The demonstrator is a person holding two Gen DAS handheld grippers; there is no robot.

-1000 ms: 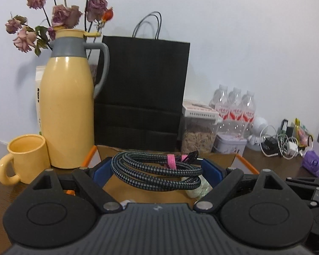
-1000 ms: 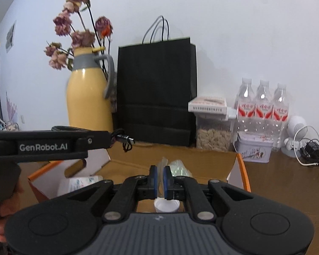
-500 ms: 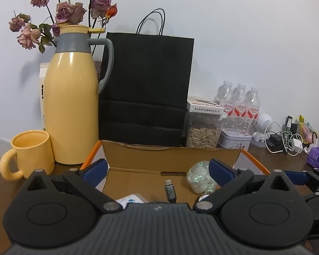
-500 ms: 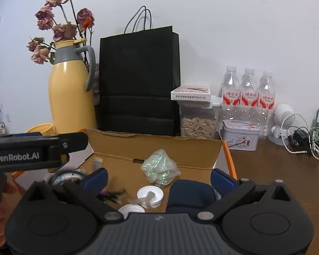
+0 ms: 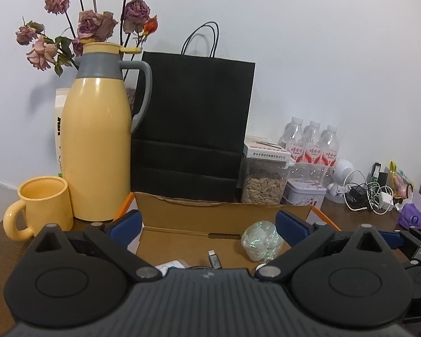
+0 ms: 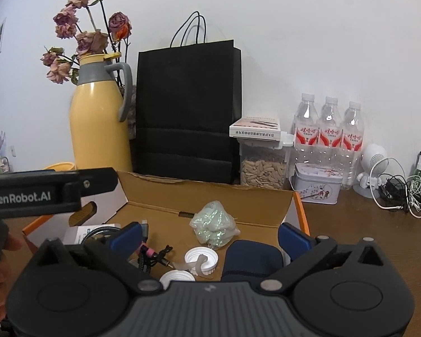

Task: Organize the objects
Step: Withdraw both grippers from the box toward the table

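An open cardboard box (image 5: 221, 213) (image 6: 210, 199) sits in front of both grippers. In it lie a braided cable with a USB plug (image 5: 214, 259) (image 6: 144, 229), a clear bag of greenish bits (image 5: 262, 241) (image 6: 214, 226), two white caps (image 6: 200, 258), a dark blue object (image 6: 251, 258) and a white packet (image 6: 80, 233). My left gripper (image 5: 209, 226) is open and empty above the box. My right gripper (image 6: 209, 236) is open and empty over the box. The left gripper's body (image 6: 50, 193) shows at the left of the right wrist view.
Behind the box stand a yellow thermos (image 5: 96, 151) with dried roses, a yellow mug (image 5: 40, 202), a black paper bag (image 5: 193, 129), a jar of seeds (image 5: 263, 179), a tin (image 6: 317, 186), water bottles (image 6: 328, 137) and tangled chargers (image 6: 407, 191) on the brown table.
My left gripper opened and let the coiled braided cable drop into the box. My right gripper opened from shut, and the dark blue object now lies in the box below it.
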